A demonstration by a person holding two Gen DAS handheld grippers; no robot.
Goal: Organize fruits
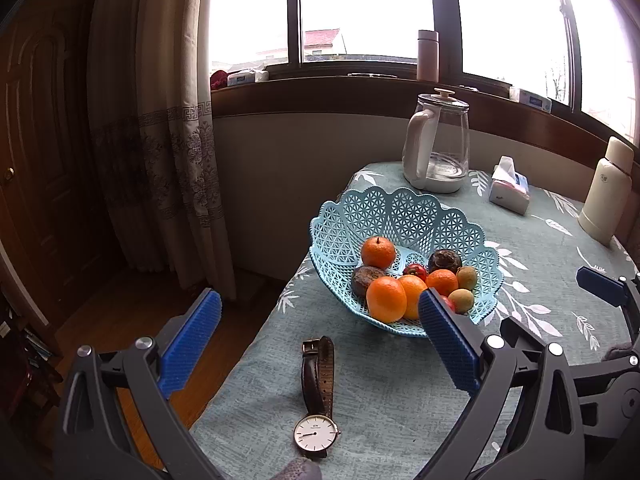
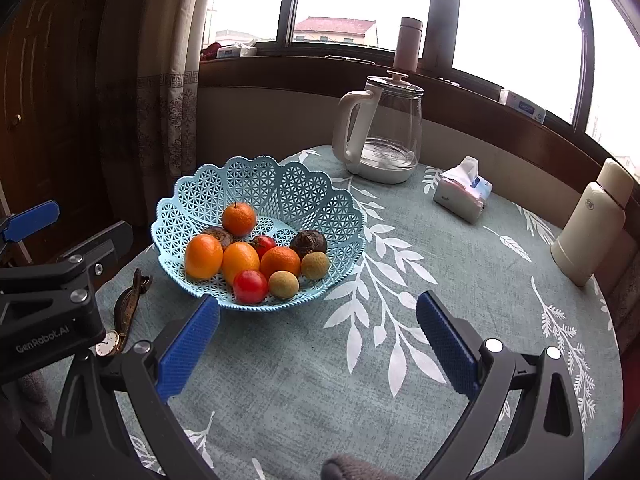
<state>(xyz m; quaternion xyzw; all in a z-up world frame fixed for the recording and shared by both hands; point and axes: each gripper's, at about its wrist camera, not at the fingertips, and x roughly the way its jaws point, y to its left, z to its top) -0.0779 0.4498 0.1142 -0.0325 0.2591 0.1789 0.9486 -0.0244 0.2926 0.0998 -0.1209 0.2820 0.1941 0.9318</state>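
A wristwatch (image 1: 317,400) with a brown strap lies flat on the surface (image 2: 460,280), which wears a teal cloth printed with white leaves; a glass kettle (image 2: 382,132) with a white handle stands at the far edge; a tissue pack (image 2: 464,190) lies near it; a cream flask (image 2: 592,224) stands at the right; a pink bottle (image 2: 408,44) sits on the windowsill (image 2: 304,68); a patterned curtain (image 1: 160,140) hangs at the left.

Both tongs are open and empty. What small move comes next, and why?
Probably ease both tongs back and stop: all visible fruit, including the oranges, already lies in the blue basket. Only a watch lies loose beside it.
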